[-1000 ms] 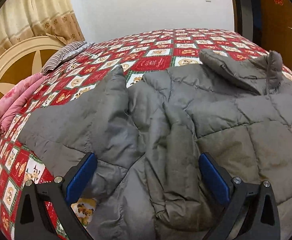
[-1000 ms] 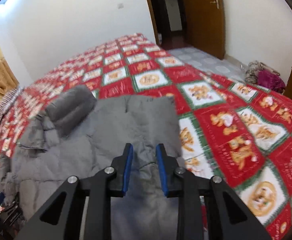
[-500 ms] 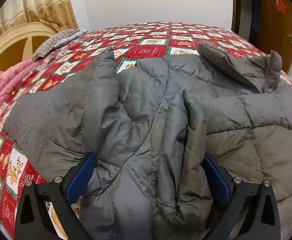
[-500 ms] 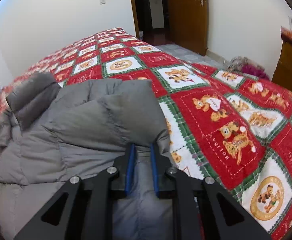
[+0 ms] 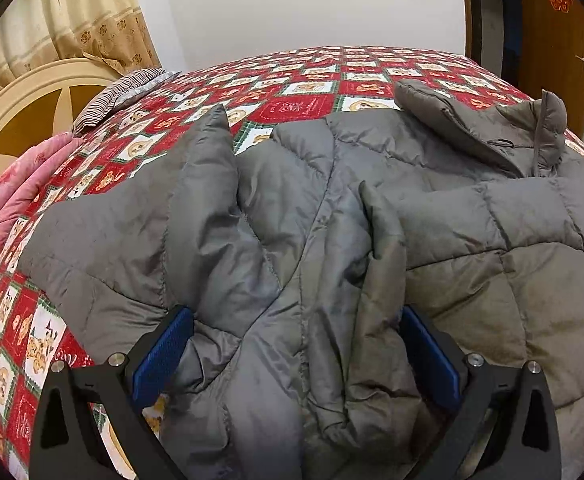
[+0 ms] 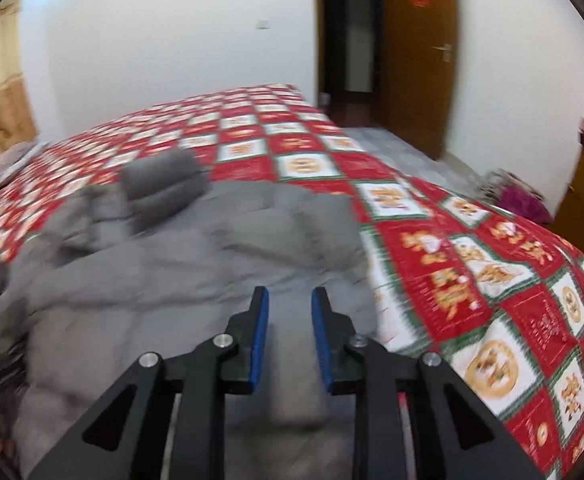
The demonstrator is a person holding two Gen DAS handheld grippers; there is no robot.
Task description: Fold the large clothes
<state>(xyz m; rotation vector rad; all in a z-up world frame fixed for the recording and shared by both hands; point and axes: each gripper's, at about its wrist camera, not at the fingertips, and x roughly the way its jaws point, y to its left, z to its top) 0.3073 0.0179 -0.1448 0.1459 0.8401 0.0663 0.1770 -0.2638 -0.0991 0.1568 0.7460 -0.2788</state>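
Two spread left fingers (image 5: pixel 164 354) straddle the bunched jacket (image 5: pixel 312 240) (right pair (image 6: pixel 288 320) parted).

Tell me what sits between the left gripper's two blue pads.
In the left wrist view, a bunched fold of the grey puffer jacket fills the gap of the left gripper, whose jaws stand wide apart; no bedspread shows between them.

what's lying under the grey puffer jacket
The grey puffer jacket lies on a bed covered by a red, white and green bear-print bedspread, which shows all around it. Whether anything else sits beneath the jacket is hidden.
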